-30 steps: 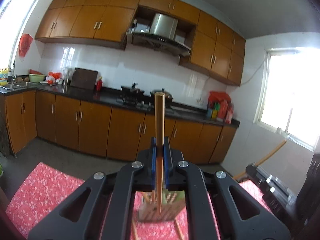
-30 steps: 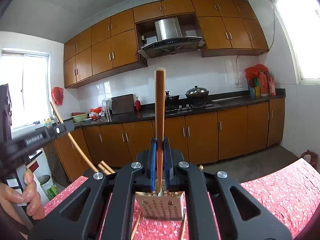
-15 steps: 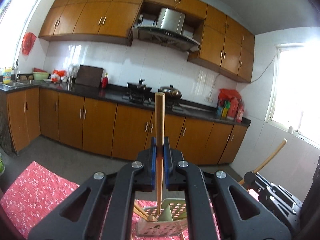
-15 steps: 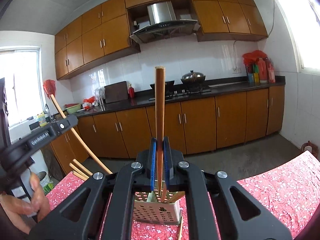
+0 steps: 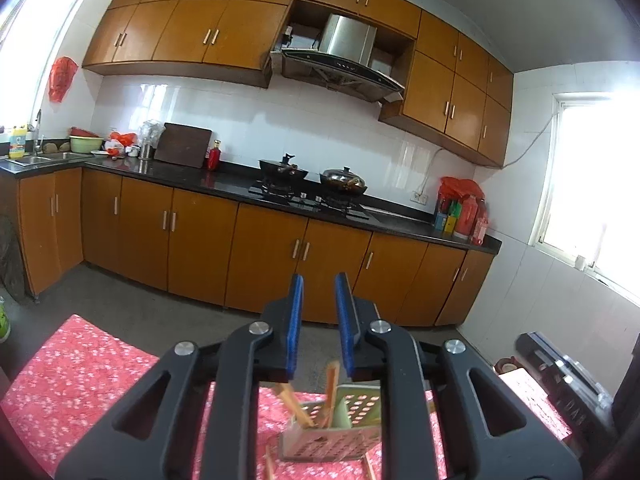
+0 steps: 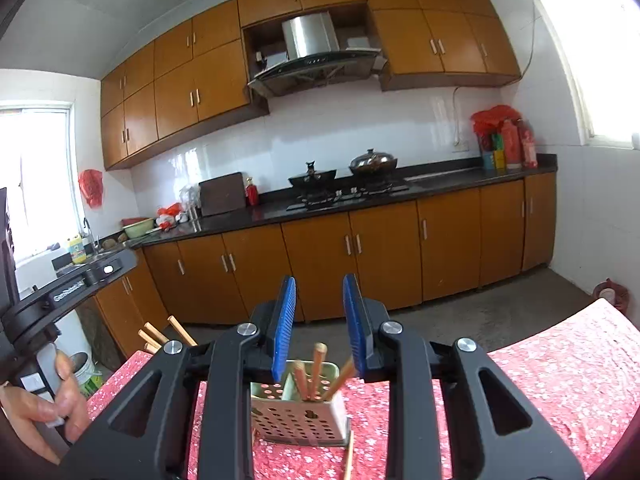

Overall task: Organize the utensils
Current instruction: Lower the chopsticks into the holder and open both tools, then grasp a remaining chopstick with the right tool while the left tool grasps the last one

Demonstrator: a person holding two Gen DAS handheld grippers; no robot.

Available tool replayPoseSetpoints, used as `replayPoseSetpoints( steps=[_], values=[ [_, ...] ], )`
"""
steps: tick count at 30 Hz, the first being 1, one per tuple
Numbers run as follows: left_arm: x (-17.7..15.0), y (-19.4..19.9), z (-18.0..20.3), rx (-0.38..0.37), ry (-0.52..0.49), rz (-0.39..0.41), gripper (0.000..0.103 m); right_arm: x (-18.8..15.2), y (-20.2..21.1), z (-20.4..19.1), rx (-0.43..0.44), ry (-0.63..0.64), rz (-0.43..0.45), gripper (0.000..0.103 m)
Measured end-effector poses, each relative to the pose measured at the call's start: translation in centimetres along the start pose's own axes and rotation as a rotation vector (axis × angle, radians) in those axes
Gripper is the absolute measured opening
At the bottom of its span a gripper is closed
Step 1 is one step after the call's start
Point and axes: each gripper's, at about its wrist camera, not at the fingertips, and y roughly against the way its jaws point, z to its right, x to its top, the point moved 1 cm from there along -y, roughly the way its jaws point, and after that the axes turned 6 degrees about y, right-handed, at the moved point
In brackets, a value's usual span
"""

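Both my tools spread above the utensil holder

My left tool [image 5: 319, 322] and right tool [image 6: 319, 322] grip nothing; chopsticks [image 6: 316, 372] stand inside the perforated holder [image 6: 298, 416] on the red-clothed desk [image 6: 560, 380], 1 more chopstick [image 6: 349, 456] lying beside it.

Chopsticks [image 6: 316, 368] stand in the holder [image 6: 298, 416] on the table [image 6: 560, 380], another chopstick [image 6: 349, 456] lying beside it.

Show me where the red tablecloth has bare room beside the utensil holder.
Free: the tablecloth right of the utensil holder, out to the table edge, and the left stretch in the left wrist view. Crowded: around the holder's base, where loose chopsticks lie.
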Motion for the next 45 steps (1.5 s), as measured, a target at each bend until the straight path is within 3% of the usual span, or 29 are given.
replayPoseSetpoints(
  steps=[5,11,14,20,23,25,27,36,38,40,45],
  values=[
    [-2.4,3.5,-3.4,0.046,-0.002,-0.059,0.023,-1.7,2.4,2.0,-0.067,0.008,-0.037,0.032],
    [-9.3,4.0,-9.3,0.164,0.001,-0.257,0.024,-9.5,1.4,4.4,-0.116,-0.019,-0.28,0.032],
    [-13.0,3.8,-11.2,0.193,0.017,-0.365,0.024,-14.8,0.2,3.8,-0.066,-0.052,-0.445,0.032],
    [-18.3,3.6,-11.0,0.158,0.01,-0.491,0.025,-21.3,-1.2,0.2,0.051,-0.046,-0.637,0.032],
    [-19.7,3.5,-10.2,0.131,0.005,-0.531,0.028,-23.0,-1.4,-1.2,0.052,-0.021,-0.673,0.031],
    [-20.5,3.5,-9.6,0.114,-0.005,-0.553,0.029,-23.7,-2.0,-1.4,0.037,-0.008,-0.699,0.014],
    [-21.3,3.3,-8.7,0.101,-0.016,-0.574,0.029,-23.9,-2.1,-1.2,0.015,-0.003,-0.694,0.008],
    [-25.1,0.8,-5.8,0.101,-0.076,-0.675,0.028,-23.2,-1.2,3.7,-0.1,-0.114,-0.659,0.008],
    [-25.7,0.4,-5.5,0.12,-0.09,-0.684,0.024,-23.0,-1.1,4.0,-0.103,-0.116,-0.654,0.008],
    [-26.3,-0.1,-5.7,0.148,-0.099,-0.687,0.01,-23.0,-1.1,4.1,-0.099,-0.115,-0.648,0.008],
    [-25.2,-0.4,-8.1,0.208,-0.084,-0.665,0.008,-22.7,-1.0,3.5,-0.088,-0.094,-0.647,0.008]
  ],
)
